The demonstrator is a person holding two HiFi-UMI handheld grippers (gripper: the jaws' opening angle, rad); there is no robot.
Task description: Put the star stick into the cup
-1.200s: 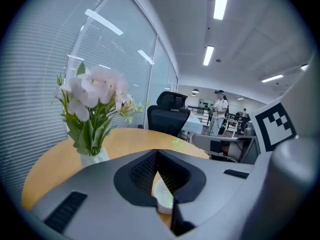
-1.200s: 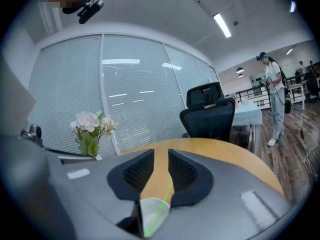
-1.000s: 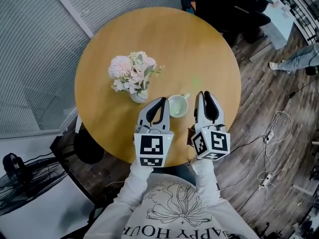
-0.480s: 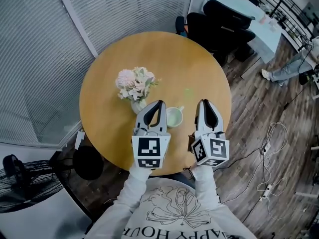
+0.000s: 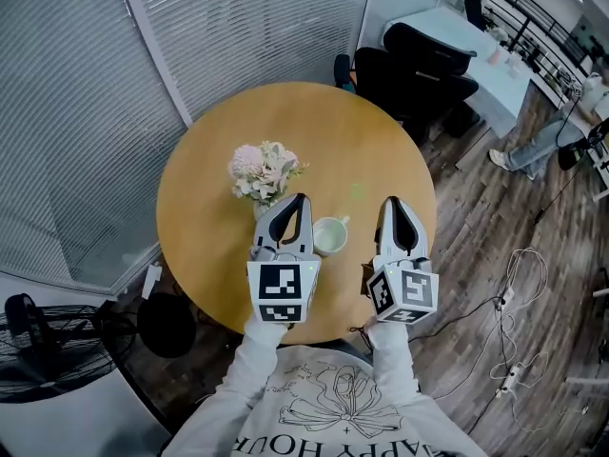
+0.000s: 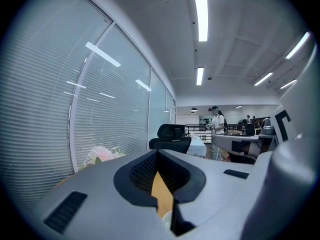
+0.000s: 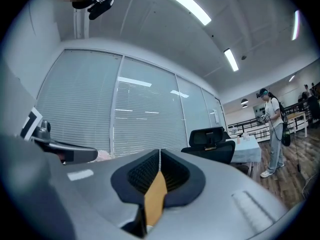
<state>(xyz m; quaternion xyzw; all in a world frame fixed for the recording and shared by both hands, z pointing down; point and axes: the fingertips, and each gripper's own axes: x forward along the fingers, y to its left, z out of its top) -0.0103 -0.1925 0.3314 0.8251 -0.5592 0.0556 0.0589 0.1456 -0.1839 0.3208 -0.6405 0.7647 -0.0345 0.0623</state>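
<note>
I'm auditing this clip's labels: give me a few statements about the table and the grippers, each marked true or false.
1. The cup stands on the table between the two grippers. True.
2. The left gripper grips something. False: its jaws are together on nothing.
3. The flowers stand just beyond the left gripper. True.
4. The right gripper is wide open. False: its jaws are together.
5. The table is square. False: it is round.

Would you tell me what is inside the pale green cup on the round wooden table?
The pale green cup shows only its own pale inside; no stick stands in it. Its left edge is covered by the left gripper.
</note>
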